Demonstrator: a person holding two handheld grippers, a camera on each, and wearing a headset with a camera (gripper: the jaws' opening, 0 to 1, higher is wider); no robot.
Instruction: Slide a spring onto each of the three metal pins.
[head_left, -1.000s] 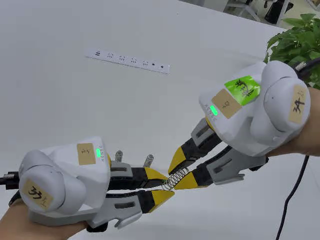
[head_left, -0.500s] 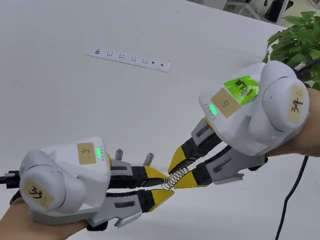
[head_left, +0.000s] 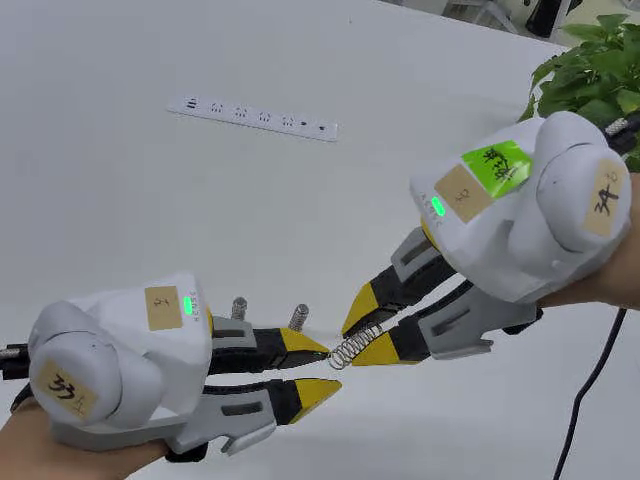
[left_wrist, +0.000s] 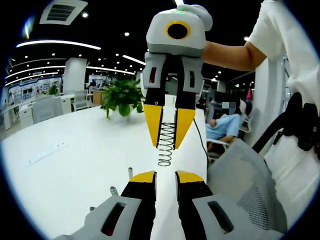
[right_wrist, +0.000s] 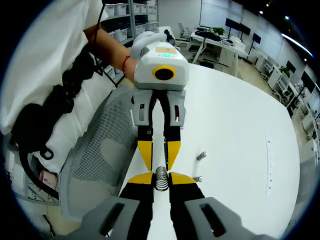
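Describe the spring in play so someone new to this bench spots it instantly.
Over the white table, two handheld tongs meet tip to tip. The spring is the thin silver coil pinched in the yellow tips of the right tongs, free end toward the left tongs. Unlike the two grey posts standing on the table behind, it is held off the surface, slanted.

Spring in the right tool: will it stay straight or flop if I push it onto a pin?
It will probably flex: the spring is thin, open-coiled wire, and its free end pokes past the right tool. It is likely light and, being round, may roll if dropped.
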